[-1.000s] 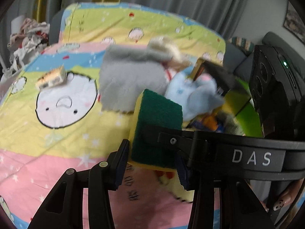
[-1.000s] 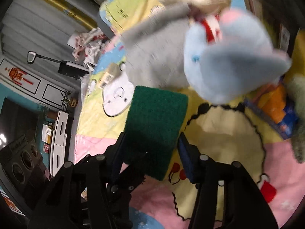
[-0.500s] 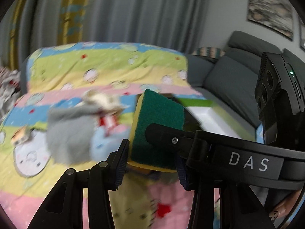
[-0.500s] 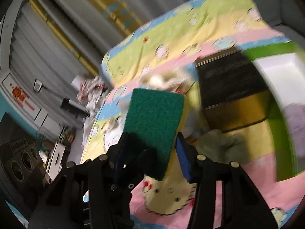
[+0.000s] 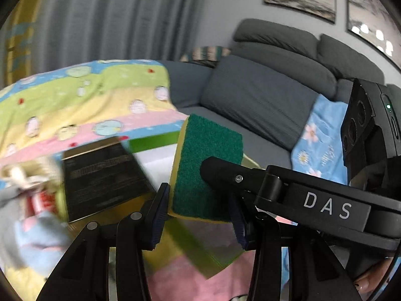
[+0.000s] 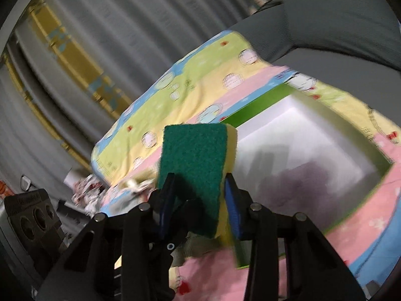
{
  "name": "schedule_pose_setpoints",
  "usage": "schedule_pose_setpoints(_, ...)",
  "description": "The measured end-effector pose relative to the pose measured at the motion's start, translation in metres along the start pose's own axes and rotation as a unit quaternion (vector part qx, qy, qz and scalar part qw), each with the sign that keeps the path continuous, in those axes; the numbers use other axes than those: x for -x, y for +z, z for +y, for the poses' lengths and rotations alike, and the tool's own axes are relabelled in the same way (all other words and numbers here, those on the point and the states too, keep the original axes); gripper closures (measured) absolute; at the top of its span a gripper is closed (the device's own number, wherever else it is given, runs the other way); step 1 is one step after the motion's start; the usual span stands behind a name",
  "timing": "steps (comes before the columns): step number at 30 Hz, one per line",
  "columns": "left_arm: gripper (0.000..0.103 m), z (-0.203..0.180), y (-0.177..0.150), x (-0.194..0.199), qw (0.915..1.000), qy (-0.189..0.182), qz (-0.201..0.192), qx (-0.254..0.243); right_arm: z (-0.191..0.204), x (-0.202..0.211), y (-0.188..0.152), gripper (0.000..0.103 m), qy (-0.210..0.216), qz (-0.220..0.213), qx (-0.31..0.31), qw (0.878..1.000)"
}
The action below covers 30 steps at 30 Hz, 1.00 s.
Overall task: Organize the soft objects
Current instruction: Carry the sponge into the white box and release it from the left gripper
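Observation:
A green scouring sponge with a yellow foam back (image 5: 208, 165) is held up between both grippers. My left gripper (image 5: 199, 214) is shut on its lower part, blue pads on either edge. A finger (image 5: 250, 178) of the right gripper, marked DAS, crosses in front of the sponge. In the right wrist view the sponge (image 6: 193, 165) stands upright between the pads of my right gripper (image 6: 198, 195), whose jaws are closing and touch both its sides. Beyond it lies an open green box with a white inside (image 6: 325, 135); a blurred purple-grey soft thing (image 6: 298, 183) lies in it.
A black and gold box (image 5: 102, 175) stands left of the green box on the pastel cartoon blanket (image 5: 87, 95). Blurred plush toys (image 5: 32, 228) lie at far left. A grey sofa (image 5: 263, 100) with a blue flowered cloth (image 5: 318, 145) is behind. Curtains hang at the back.
Both views have swung right, from the plush toys and grey cloth to the green box and sofa. The sponge went along. The right gripper's pads have narrowed onto the sponge.

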<state>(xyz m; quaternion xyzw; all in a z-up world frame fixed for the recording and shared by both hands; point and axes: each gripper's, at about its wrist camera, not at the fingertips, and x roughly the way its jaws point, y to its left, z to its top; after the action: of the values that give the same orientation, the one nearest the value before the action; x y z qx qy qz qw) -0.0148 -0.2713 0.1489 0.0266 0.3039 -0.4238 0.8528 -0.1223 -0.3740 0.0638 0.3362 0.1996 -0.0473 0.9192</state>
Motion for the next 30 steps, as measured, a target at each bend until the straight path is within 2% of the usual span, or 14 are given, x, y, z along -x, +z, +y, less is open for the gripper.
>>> schedule_pose_setpoints(3, 0.057, -0.009, 0.003, -0.017, 0.9996, -0.025, 0.01, 0.004, -0.019, 0.005, 0.004, 0.069, -0.016, -0.014, -0.036, 0.999)
schedule_pose_setpoints(11, 0.057, -0.025, 0.002, -0.049, 0.9974, -0.056, 0.045, 0.006, -0.048, 0.01, 0.005, 0.071, -0.06, -0.023, -0.083, 0.994)
schedule_pose_setpoints(15, 0.057, -0.025, -0.002, -0.056, 0.997, -0.061, 0.046, 0.013, -0.054, 0.011, 0.008, 0.071, -0.073, -0.024, -0.083, 0.994)
schedule_pose_setpoints(22, 0.057, -0.026, -0.003, -0.061, 0.9971, -0.05, 0.053, 0.023, -0.059, 0.013, 0.009, 0.076, -0.102, -0.033, -0.091, 0.99)
schedule_pose_setpoints(25, 0.057, -0.026, -0.004, -0.061, 0.9971, -0.038, 0.064, 0.017, -0.064, 0.016, 0.009, 0.074, -0.126, -0.032, -0.099, 0.987)
schedule_pose_setpoints(27, 0.057, -0.024, -0.005, -0.059, 0.997, -0.035, 0.066, 0.019, -0.068, 0.017, 0.01, 0.074, -0.113, -0.031, -0.105, 0.988)
schedule_pose_setpoints(28, 0.057, -0.022, -0.004, -0.056, 0.9972, -0.036, 0.061, 0.024, -0.068, 0.018, 0.011, 0.072, -0.109, -0.032, -0.109, 0.987)
schedule_pose_setpoints(30, 0.056, -0.018, -0.003, -0.05, 0.9972, -0.038, 0.055, 0.036, -0.066, 0.021, 0.012, 0.061, -0.116, -0.038, -0.11, 0.986)
